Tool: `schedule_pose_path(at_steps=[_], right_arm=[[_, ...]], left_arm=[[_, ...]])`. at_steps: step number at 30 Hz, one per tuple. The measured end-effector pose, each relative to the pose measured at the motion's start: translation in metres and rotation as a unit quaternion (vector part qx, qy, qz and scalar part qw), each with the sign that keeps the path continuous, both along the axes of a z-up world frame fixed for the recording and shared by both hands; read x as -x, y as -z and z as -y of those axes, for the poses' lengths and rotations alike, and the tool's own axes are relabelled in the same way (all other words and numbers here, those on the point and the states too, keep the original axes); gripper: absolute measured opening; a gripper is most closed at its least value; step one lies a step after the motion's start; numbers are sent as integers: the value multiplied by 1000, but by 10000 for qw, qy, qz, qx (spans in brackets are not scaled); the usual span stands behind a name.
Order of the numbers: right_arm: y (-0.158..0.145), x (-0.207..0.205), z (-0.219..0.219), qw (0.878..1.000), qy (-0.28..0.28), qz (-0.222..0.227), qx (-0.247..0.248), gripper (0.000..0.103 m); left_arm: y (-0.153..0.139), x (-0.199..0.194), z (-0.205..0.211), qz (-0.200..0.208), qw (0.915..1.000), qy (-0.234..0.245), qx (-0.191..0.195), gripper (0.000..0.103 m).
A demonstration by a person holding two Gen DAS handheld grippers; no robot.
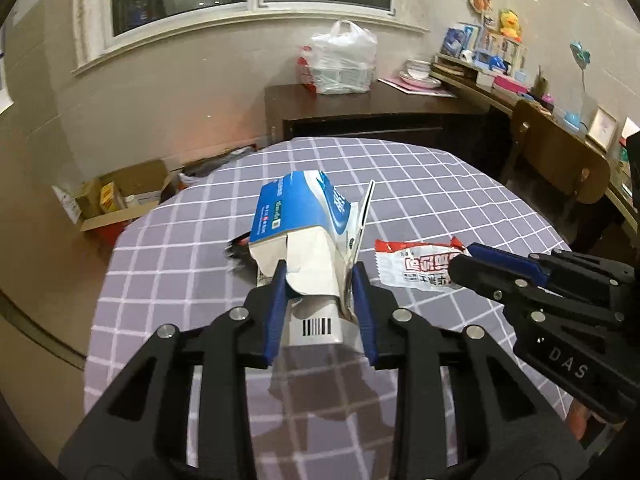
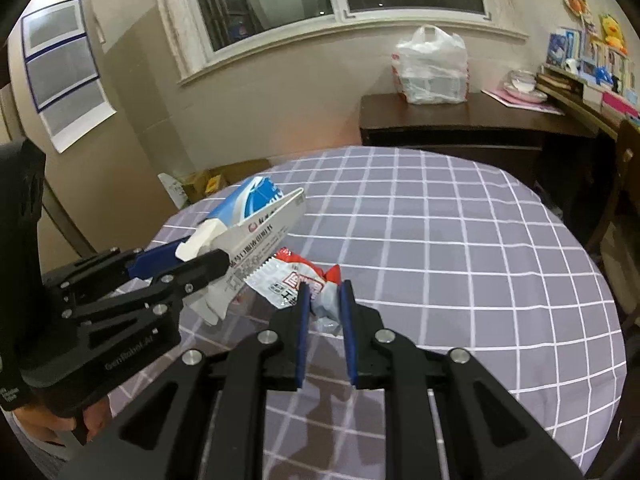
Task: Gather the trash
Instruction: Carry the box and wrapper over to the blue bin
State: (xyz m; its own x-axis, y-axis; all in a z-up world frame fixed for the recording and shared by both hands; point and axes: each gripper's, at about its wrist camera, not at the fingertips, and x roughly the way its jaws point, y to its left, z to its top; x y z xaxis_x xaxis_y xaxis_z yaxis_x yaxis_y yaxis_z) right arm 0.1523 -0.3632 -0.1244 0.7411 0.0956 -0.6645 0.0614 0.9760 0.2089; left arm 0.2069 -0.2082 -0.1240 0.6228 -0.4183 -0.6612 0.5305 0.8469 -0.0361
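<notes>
My left tongs (image 1: 320, 280) are clamped on the torn end of the blue-and-white carton (image 1: 298, 220), held at centre frame above the checked surface (image 1: 440, 184). My right tongs (image 2: 325, 300) pinch the red-and-white wrapper (image 2: 296, 276), low centre in their view. Both pieces look picked up; next I need a bin, and none is in sight.
</notes>
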Motion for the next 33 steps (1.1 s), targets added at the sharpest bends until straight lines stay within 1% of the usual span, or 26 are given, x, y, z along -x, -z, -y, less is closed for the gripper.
schedule_pose_path(at_steps=[4, 10, 15, 18, 20, 23, 26, 30, 33], right_arm=[[-11, 2, -32, 9997, -209, 79, 68, 16], [-29, 2, -94, 9979, -606, 172, 160, 15], [-37, -4, -150, 9948, -976, 188, 228, 15], [-37, -10, -192, 9914, -1277, 144, 260, 15], [-34, -16, -221, 9881, -1514, 78, 268, 15], [-24, -23, -267, 9814, -1898, -48, 292, 15], [-12, -31, -306, 9742, -2234, -177, 270, 16], [10, -42, -357, 9640, -2619, -373, 261, 15], [27, -48, -382, 9573, -2834, -514, 247, 16]], left_arm=[[-9, 12, -35, 79, 9997, -216, 94, 31], [-18, 26, -105, 123, 9974, -644, 307, 31], [-20, 35, -171, 170, 9933, -1030, 501, 31], [-14, 38, -215, 116, 9890, -1354, 580, 31], [-7, 39, -248, 75, 9848, -1631, 590, 31], [5, 40, -285, -42, 9795, -1919, 609, 31], [21, 41, -326, -182, 9708, -2319, 587, 31], [43, 42, -367, -339, 9611, -2682, 565, 32], [61, 39, -392, -513, 9546, -2891, 508, 32]])
